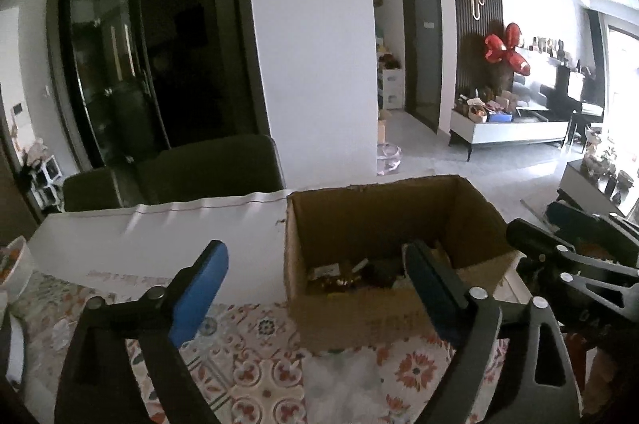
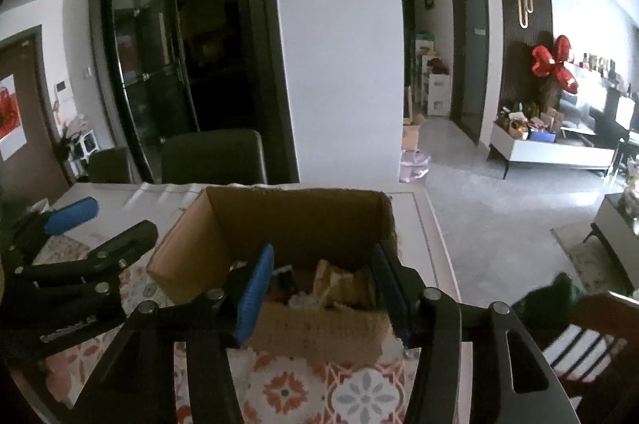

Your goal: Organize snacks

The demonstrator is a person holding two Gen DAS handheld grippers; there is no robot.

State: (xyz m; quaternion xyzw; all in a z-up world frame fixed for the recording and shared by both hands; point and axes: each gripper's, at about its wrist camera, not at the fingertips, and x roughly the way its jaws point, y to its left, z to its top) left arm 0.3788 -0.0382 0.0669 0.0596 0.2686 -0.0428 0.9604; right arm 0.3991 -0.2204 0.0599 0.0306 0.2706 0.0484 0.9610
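Observation:
An open cardboard box [image 1: 319, 220] stands on the patterned tablecloth; it also shows in the right wrist view [image 2: 279, 216]. Snack packets [image 1: 343, 274] lie in its bottom, dark and hard to tell apart; in the right wrist view tan packets [image 2: 339, 282] show inside. My left gripper [image 1: 315, 284] is open and empty, hovering before the box's near left corner. My right gripper [image 2: 323, 288] is open and empty, its fingers over the box's near wall. Each gripper shows in the other's view, the right one [image 1: 567, 256] and the left one [image 2: 80, 236].
The table has a floral cloth [image 1: 255, 364] and a white sheet [image 1: 159, 240] behind it. A white bowl [image 1: 16, 264] stands at the far left edge. Dark chairs [image 1: 211, 164] stand behind the table. A wooden chair with a striped cushion [image 2: 575, 348] is at the right.

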